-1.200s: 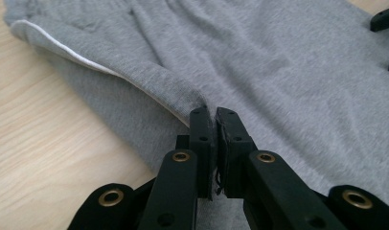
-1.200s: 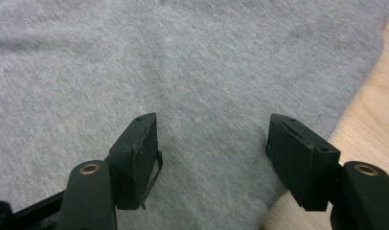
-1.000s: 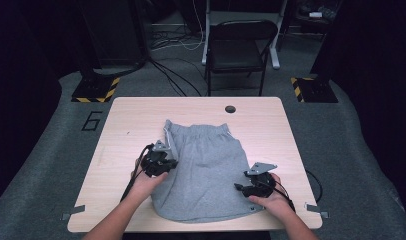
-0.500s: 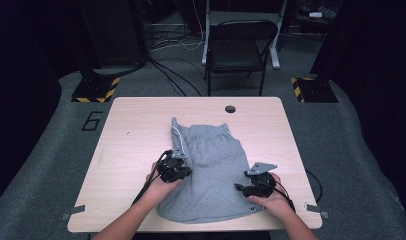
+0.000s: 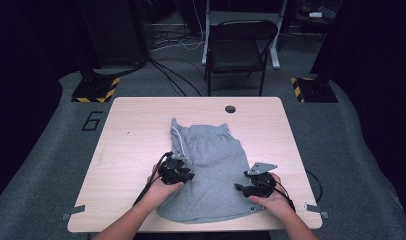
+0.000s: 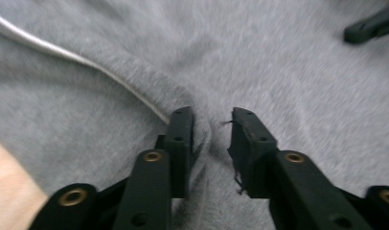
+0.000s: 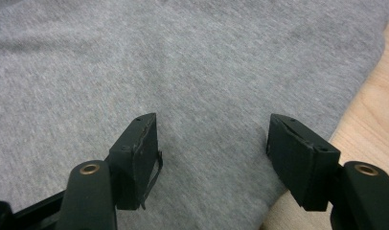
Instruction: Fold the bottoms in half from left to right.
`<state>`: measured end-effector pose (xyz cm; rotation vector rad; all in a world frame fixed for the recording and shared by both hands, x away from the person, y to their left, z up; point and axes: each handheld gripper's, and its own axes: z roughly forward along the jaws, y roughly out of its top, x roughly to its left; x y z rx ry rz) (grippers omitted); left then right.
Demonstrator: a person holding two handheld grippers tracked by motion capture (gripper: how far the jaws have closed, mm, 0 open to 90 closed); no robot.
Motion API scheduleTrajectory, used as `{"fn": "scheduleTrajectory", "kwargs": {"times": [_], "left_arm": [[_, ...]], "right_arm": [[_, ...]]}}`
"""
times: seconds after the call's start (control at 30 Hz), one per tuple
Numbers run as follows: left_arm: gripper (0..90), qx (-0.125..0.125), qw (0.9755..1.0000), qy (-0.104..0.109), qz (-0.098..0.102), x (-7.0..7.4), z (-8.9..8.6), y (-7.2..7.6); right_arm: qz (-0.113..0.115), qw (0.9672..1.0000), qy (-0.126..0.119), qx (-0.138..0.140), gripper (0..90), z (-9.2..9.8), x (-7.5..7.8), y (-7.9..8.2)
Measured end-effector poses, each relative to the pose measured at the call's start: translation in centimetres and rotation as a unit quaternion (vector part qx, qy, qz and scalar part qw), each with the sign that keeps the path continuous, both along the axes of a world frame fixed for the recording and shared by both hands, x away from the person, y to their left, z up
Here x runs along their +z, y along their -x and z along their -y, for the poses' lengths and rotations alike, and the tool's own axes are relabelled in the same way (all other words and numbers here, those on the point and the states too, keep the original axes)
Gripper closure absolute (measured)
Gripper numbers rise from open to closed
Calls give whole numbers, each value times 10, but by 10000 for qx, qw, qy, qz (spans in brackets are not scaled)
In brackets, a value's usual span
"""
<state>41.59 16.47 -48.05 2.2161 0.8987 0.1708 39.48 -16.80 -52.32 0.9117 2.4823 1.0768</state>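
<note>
While the grey shorts [image 5: 208, 170] lie spread on the light wooden table [image 5: 131, 150], with the elastic waistband toward the far edge and the hem near the person's side, both grippers rest low over the cloth. The left side of the shorts is folded over toward the middle, so a thin white stripe [image 6: 82, 60] along the seam now runs on top of the fabric. The left gripper [image 5: 177, 172] sits on this folded edge, about halfway down the garment. In the left gripper view its jaws have just been opening; they stand a little apart, and a small raised ridge of grey fabric lies between them, touching the inner face of one jaw but not pressed by both. The right gripper [image 5: 256, 186] is over the lower right part of the shorts, close to their right edge, where the bare table begins. In the right gripper view its jaws are wide apart and hold nothing; the flat cloth lies under them. The two grippers are well apart from each other. Behind the table stands a dark folding chair [image 5: 241, 50] on the grey floor.
</note>
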Motion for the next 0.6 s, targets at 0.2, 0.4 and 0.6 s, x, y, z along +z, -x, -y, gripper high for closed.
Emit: {"fn": "scheduleTrajectory", "kwargs": {"times": [0.2,0.4,0.6], "left_arm": [[586,267,9990,193,313,20,-26,3],[572,558,9977,199,330,22,-60,5],[562,599,9980,224,-10,5,-75,13]], "right_arm": [[-1,10000,-2,-3,350,0,0,0],[-2,10000,1,-7,349,0,0,0],[-3,10000,1,-9,350,0,0,0]]}}
